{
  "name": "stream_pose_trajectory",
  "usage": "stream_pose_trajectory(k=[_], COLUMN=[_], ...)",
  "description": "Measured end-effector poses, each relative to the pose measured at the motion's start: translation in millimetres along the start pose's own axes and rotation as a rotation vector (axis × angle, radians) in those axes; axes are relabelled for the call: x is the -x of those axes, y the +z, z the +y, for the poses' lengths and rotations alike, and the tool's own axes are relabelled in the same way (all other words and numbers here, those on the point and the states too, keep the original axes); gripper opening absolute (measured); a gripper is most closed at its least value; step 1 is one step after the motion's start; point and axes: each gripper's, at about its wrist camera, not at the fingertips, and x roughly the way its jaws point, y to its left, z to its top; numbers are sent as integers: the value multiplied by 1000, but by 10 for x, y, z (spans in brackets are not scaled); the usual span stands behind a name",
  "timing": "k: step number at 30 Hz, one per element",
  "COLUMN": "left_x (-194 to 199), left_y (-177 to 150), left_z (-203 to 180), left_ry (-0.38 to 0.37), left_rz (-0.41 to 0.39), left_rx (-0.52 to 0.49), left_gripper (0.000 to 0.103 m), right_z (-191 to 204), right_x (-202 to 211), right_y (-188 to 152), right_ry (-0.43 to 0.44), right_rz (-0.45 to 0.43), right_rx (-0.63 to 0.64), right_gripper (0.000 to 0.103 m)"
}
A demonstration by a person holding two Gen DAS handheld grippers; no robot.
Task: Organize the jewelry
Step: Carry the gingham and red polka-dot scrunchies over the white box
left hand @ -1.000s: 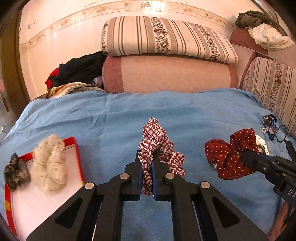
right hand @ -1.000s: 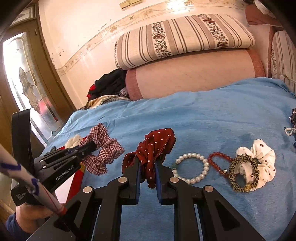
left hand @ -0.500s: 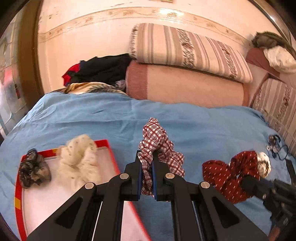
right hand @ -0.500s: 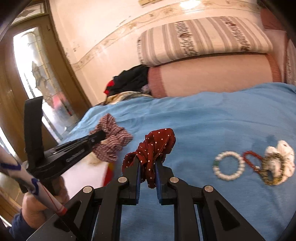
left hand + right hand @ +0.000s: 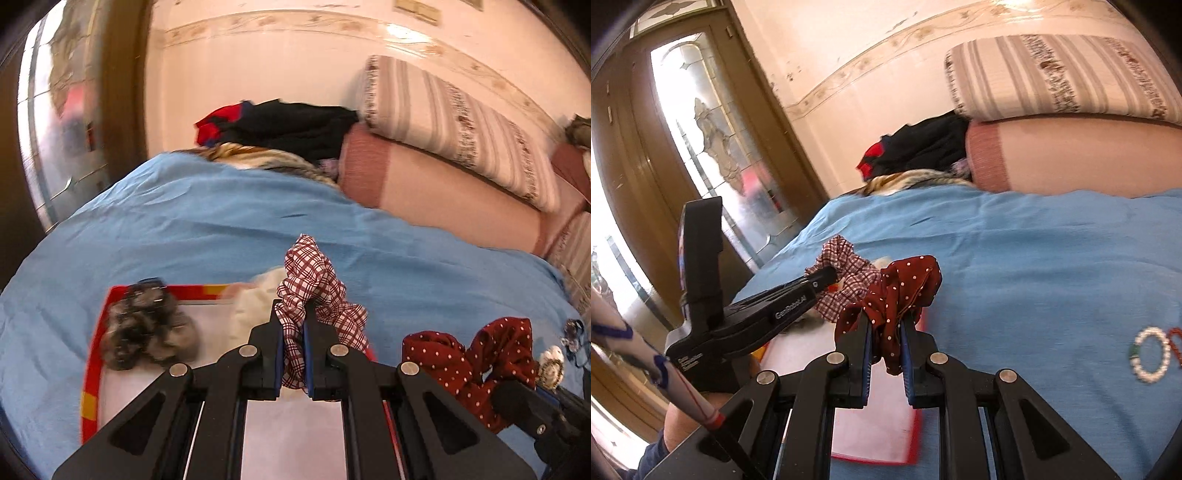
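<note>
My left gripper [image 5: 293,314] is shut on a red-and-white checked scrunchie [image 5: 314,273] and holds it above the red-rimmed white tray [image 5: 94,350]. The tray holds a dark mottled scrunchie [image 5: 147,328] and a cream scrunchie [image 5: 255,310]. My right gripper [image 5: 884,325] is shut on a dark red polka-dot scrunchie [image 5: 901,288], just right of the left gripper [image 5: 827,275] and over the tray's right edge [image 5: 916,454]. The polka-dot scrunchie also shows in the left wrist view [image 5: 469,354].
A pearl bracelet [image 5: 1150,354] and a red bead bracelet [image 5: 1174,343] lie on the blue bedsheet [image 5: 1034,258] to the right. More scrunchies and jewelry [image 5: 554,362] lie at the right. Bolsters [image 5: 443,188] and a pile of clothes [image 5: 288,125] stand at the back.
Both grippers have swung left with their scrunchies, from over the bare sheet to over the tray. The bracelets have slid toward the right edge of the right wrist view.
</note>
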Motion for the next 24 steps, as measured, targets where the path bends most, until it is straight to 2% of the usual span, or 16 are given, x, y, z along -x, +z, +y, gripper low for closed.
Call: stream_pose_trajectory(k=[9,24], left_x=[-269,-514], left_y=[-42,-115], left_z=[487,574], left_ry=[67,132], left_rz=[118,217], left_rx=[109,126], left_gripper=[8,9], right_z=[187,61], right_x=[-576,-1022], right_y=[-50,-184], right_ry=[53,-16], right_rz=[99,230], right_rx=[-24,-56], right_gripper=[15,15])
